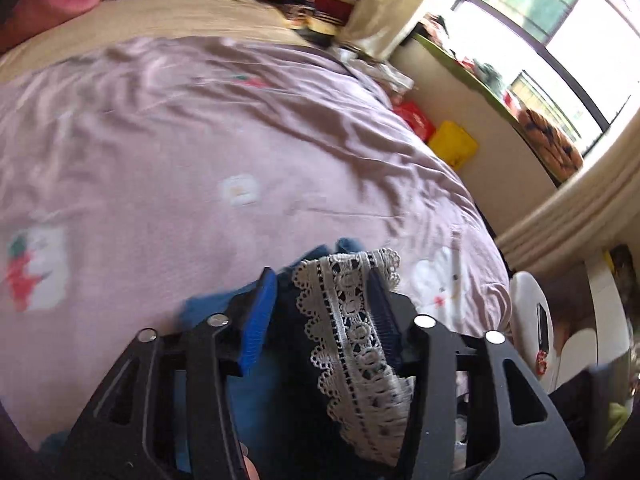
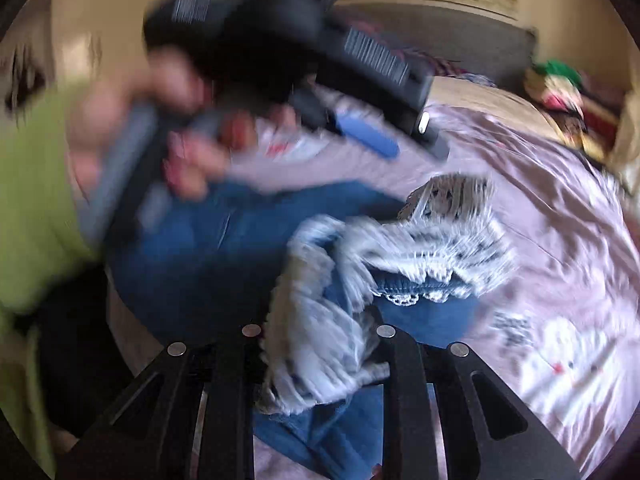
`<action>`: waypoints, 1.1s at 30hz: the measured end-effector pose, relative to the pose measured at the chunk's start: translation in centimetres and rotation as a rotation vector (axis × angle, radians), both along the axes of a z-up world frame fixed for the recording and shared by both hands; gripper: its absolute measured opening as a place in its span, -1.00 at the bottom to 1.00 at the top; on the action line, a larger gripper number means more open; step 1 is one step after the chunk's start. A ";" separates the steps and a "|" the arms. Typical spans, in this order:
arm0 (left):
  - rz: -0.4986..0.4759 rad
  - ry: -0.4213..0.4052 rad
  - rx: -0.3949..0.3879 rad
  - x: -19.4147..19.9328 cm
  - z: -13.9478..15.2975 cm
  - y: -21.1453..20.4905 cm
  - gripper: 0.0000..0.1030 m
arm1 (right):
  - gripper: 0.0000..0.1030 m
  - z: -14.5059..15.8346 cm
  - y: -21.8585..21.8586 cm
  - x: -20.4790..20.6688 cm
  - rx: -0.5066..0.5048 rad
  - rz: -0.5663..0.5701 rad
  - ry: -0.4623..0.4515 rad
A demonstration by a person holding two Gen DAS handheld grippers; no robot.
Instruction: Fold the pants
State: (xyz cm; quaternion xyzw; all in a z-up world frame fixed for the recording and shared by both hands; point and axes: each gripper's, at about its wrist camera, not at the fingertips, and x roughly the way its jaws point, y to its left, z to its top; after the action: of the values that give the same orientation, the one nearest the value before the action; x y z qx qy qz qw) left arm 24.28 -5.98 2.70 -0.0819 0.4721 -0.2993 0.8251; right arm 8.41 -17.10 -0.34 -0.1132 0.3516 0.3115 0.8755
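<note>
Left wrist view | left gripper (image 1: pixel 326 300) clamped lace-edged denim pants (image 1: pixel 352 320) | right gripper (image 2: pixel 320 320) pinched lace hem (image 2: pixel 320 340) | wrinkled pink sheet (image 1: pixel 200 140) lay open beyond.

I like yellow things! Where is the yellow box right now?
In the left wrist view, the yellow box sits on the floor right of the bed, beside a red box, below the window.

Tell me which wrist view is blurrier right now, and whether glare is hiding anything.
Right wrist view: heavy motion smear over the lace trim, jeans and the left gripper. Left wrist view: lace sharp, bedspread slightly soft, window blown out, fisheye bending the edges.
</note>
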 end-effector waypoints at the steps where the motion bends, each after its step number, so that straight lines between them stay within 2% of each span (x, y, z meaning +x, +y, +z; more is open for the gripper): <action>1: 0.013 0.006 0.002 -0.3 0.0 0.9 -0.14 | -0.61 -0.6 1.3 -0.2 -0.045 0.015 -0.006; 4: 0.024 0.018 0.010 -1.4 -0.1 3.3 -0.11 | -0.56 -2.4 5.0 -1.1 -0.190 0.062 -0.062; 6: 0.015 0.037 0.000 -2.1 -0.4 4.0 -0.04 | -0.46 -3.0 6.0 -2.1 -0.254 0.076 -0.115; 8: -0.019 0.058 -0.046 -2.7 -0.7 4.3 0.19 | -0.37 -3.3 6.7 -2.8 -0.295 0.099 -0.153; 10: -0.046 0.078 -0.086 -3.2 -1.0 4.3 0.36 | -0.26 -3.4 6.9 -3.0 -0.291 0.113 -0.160; 13: -0.047 0.090 -0.097 -3.1 -1.5 3.8 0.38 | -0.13 -3.4 6.9 -2.8 -0.265 0.128 -0.162; 17: -0.080 0.101 -0.088 -3.2 -1.4 1.6 0.39 | 0.06 -3.3 6.2 -4.7 -0.240 0.162 -0.177; 20: -0.162 0.081 -0.049 -4.0 -0.7 -0.7 0.40 | 0.19 -2.8 5.4 -5.3 -0.181 0.178 -0.174; 25: -0.224 0.070 0.134 -5.0 -1.8 -3.7 0.42 | 0.27 -1.8 2.5 -5.9 -0.025 0.181 -0.089; 30: -0.201 0.001 0.288 -5.9 -2.6 -5.1 0.44 | 0.37 -0.8 -1.9 -5.9 0.120 0.137 -0.015; 33: -0.175 -0.013 0.341 -5.7 -3.3 -4.8 0.44 | 0.39 -0.6 -4.4 -5.3 0.176 0.077 0.018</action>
State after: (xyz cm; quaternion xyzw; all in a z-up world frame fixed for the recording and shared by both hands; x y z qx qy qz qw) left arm 18.58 -10.82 -0.55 0.1026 0.5160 -0.2861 0.8009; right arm 3.13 -21.54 -0.92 -0.0466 0.3260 0.3757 0.8663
